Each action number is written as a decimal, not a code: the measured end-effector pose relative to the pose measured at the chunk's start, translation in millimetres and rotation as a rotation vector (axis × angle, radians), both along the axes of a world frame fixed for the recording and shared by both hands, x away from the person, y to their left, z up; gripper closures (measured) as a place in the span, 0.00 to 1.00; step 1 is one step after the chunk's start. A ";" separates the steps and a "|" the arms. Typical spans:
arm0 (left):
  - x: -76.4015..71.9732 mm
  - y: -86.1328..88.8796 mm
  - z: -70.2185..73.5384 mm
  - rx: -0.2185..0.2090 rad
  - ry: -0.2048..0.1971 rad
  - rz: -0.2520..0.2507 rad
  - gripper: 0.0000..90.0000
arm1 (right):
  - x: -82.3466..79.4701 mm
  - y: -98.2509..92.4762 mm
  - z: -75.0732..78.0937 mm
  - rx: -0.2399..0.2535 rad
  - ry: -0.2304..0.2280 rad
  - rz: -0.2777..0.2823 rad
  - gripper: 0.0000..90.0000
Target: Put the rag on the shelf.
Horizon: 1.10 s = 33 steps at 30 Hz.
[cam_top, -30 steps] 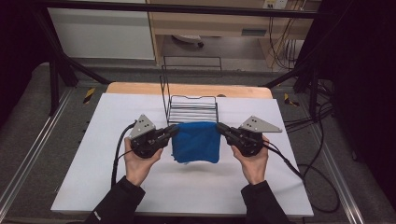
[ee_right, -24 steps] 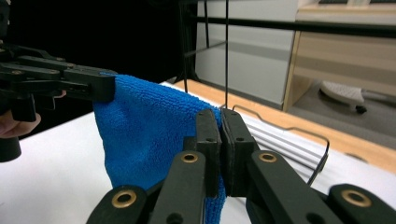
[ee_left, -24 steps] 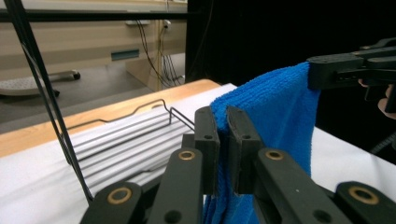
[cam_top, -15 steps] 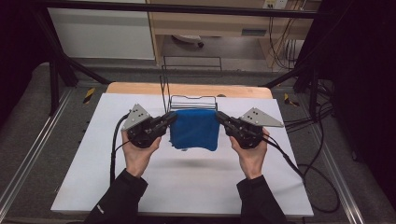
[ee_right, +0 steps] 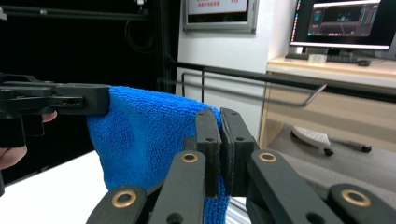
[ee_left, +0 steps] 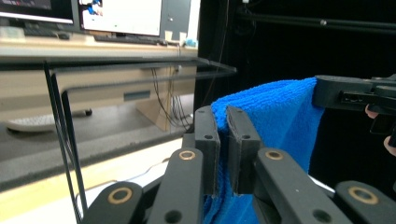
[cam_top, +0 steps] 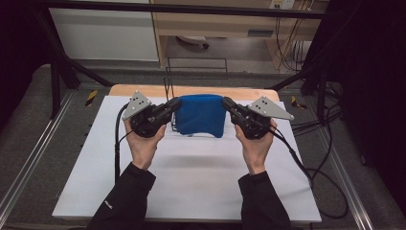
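A folded blue towel [cam_top: 201, 115] hangs in the air above the white table, stretched between both grippers. My left gripper [cam_top: 176, 103] is shut on the towel's upper left corner, and my right gripper [cam_top: 226, 102] is shut on its upper right corner. In the left gripper view the towel [ee_left: 275, 116] is pinched between the jaws of my left gripper [ee_left: 222, 122], with the other gripper's jaw at the far corner. The right gripper view shows the towel [ee_right: 144, 135] clamped by my right gripper [ee_right: 220, 122] in the same way. A black wire rack [cam_top: 171, 98] stands just behind the towel.
The white table top [cam_top: 191, 177] lies under the towel, with a wooden edge [cam_top: 143, 89] at the back. Metal rails run along both sides. Cables [cam_top: 316, 177] trail off to the right. A desk with monitors [ee_right: 345, 23] stands beyond the table.
Both hands have lifted the towel off the table and carried it up and back toward the wire rack. The towel now hangs free between the grippers.
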State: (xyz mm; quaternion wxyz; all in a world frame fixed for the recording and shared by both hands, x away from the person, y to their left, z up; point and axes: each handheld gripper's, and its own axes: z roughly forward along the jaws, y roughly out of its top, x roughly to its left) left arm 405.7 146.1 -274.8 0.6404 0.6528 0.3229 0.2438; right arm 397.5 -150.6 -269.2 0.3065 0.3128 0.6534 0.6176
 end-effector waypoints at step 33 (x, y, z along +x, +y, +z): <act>50.4 -2.2 104.5 -0.088 -0.163 0.071 0.94 | 55.4 13.1 96.9 0.070 -0.158 -0.060 0.97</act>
